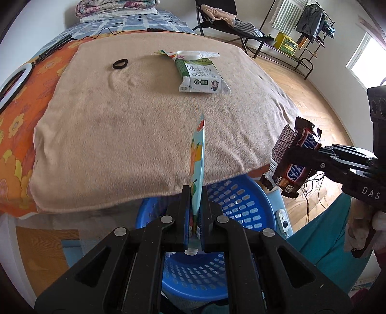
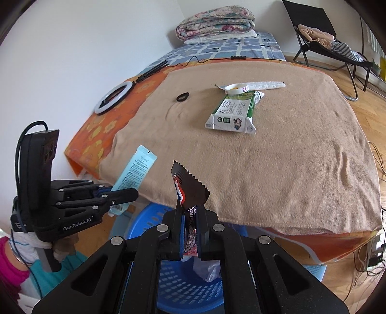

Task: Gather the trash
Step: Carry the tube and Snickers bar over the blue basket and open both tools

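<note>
My left gripper is shut on a light blue tube, held edge-on above the blue basket; the tube also shows in the right wrist view. My right gripper is shut on a brown Snickers wrapper, also over the blue basket; the wrapper shows in the left wrist view. A flattened green milk carton lies on the beige blanket, with a white lid strip behind it. A clear wrapper lies in the basket.
A black hair tie lies on the blanket at back left. A ring light rests on the orange sheet. Folded quilts sit at the bed's far end. A folding chair and clothes rack stand on the wooden floor.
</note>
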Available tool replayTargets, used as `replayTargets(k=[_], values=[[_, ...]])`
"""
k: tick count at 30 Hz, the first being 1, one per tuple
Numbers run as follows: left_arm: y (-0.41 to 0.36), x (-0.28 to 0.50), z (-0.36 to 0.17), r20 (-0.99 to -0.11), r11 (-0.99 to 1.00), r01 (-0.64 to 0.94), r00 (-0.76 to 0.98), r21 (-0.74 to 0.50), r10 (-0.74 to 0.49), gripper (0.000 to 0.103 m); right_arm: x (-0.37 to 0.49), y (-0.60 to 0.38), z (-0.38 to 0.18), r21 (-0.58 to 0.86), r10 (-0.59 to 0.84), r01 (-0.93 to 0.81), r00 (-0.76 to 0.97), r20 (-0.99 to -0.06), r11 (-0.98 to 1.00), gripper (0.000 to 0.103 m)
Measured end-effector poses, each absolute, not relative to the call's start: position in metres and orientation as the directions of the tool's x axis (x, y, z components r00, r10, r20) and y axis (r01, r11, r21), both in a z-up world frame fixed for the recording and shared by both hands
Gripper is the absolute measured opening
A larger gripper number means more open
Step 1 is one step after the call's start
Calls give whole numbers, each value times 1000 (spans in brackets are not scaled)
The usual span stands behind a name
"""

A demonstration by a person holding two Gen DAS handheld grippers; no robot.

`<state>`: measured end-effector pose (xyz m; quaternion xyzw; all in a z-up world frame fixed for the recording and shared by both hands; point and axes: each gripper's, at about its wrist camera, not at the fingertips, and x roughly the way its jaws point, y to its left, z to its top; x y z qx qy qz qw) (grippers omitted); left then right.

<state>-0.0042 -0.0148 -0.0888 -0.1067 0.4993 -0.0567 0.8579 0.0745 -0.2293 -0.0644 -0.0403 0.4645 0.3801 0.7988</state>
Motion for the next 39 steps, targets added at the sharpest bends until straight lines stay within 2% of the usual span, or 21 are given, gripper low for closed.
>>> replayTargets(k=[16,33,39], values=[[-33,-37,-123,-871,969,-2,438,-247,-221,4,40,-234,-101,284,537,-646,232,-811,709,5],[-46,-43,-155,-920,981,27,344,-191,-189,4,40,-233,-136,285,482,-617,177,-858,734,6],[-46,-41,-160,-928,982,23,324,-190,-187,6,45,-232,-144,288,464,-598,160,-871,748,10]])
